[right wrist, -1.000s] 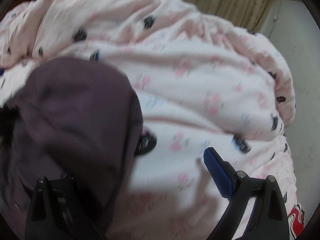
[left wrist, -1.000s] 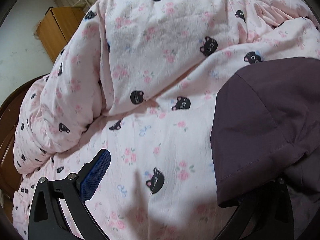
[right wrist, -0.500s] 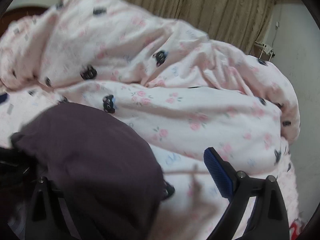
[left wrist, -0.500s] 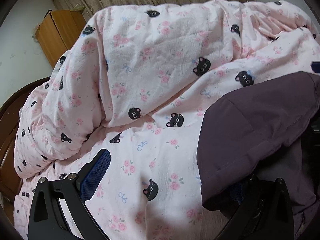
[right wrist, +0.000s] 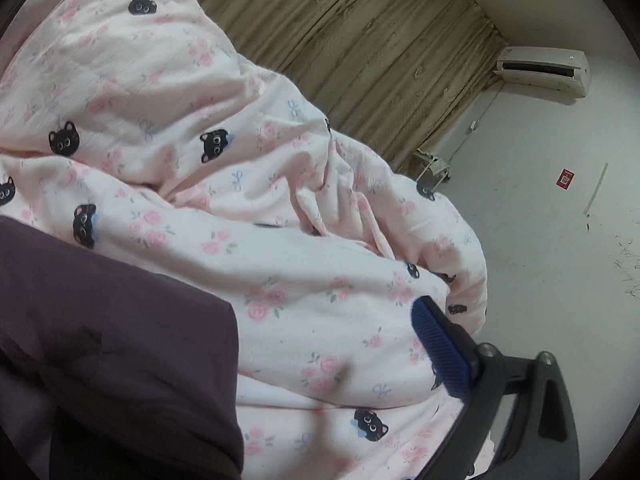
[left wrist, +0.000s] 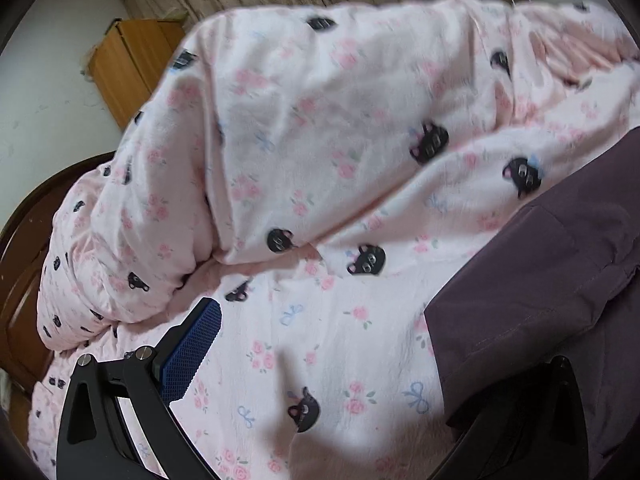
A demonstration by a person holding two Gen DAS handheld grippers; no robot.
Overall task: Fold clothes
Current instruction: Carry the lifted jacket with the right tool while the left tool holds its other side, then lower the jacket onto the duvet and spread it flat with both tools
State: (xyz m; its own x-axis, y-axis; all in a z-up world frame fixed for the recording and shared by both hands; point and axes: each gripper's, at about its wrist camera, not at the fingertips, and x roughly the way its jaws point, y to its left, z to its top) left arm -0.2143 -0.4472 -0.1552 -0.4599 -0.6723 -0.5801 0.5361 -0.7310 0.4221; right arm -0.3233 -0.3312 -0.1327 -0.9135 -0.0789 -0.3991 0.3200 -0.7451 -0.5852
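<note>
A dark purple garment (left wrist: 552, 280) lies on the bed at the right of the left wrist view, and its hemmed edge drapes over my left gripper's right finger, hiding that finger's pad. My left gripper (left wrist: 332, 344) is open, its left blue pad bare above the quilt. In the right wrist view the same garment (right wrist: 112, 340) fills the lower left and covers the left finger of my right gripper (right wrist: 312, 328). That gripper is open too, and its right blue pad grips nothing.
A bunched pink quilt (left wrist: 320, 140) printed with black cat faces and roses covers the bed. A dark wooden headboard (left wrist: 24, 264) and an orange wooden cabinet (left wrist: 128, 68) stand at the left. Beige curtains (right wrist: 360, 40) and an air conditioner (right wrist: 544, 68) are beyond.
The right wrist view has swung up and right, so the garment now sits lower left and the wall shows. In the left view the garment has slid right.
</note>
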